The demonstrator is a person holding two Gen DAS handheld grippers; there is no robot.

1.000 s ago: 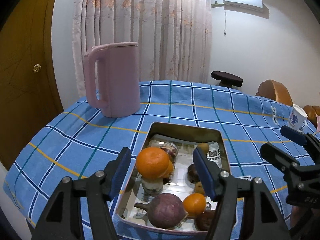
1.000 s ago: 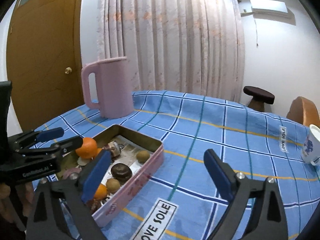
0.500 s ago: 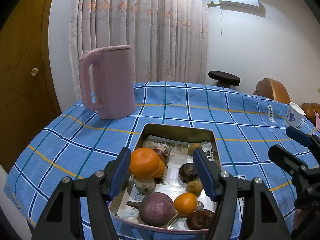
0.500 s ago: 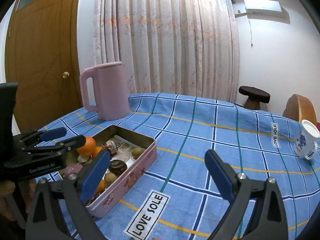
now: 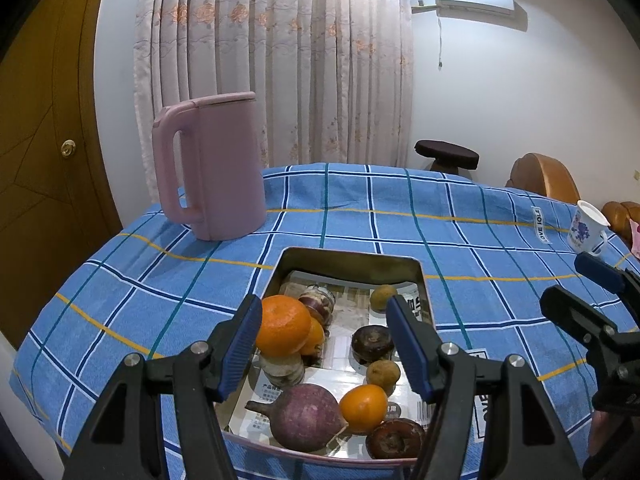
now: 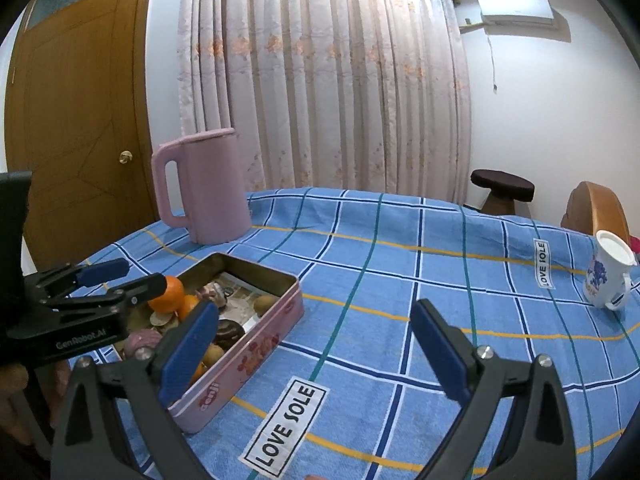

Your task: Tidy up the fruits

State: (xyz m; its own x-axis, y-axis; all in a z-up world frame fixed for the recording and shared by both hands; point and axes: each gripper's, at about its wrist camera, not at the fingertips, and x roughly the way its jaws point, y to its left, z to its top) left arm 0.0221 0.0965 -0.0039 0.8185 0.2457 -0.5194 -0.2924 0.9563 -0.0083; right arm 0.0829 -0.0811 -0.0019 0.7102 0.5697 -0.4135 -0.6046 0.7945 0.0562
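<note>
The left gripper (image 5: 324, 344) hangs over the tin (image 5: 352, 258), fingers apart, an orange (image 5: 282, 330) at its nine o'clock pad. The right gripper (image 6: 316, 352) gapes wide, empty.

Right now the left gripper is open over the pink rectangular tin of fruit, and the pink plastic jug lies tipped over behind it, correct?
Not quite. The pink plastic jug stands upright, as the left wrist view shows. The rest holds: the left gripper is open over the pink rectangular tin of fruit.

Both grippers, left gripper (image 5: 324, 344) and right gripper (image 6: 314, 350), are showing black frames, blue pads, silver screws.
</note>
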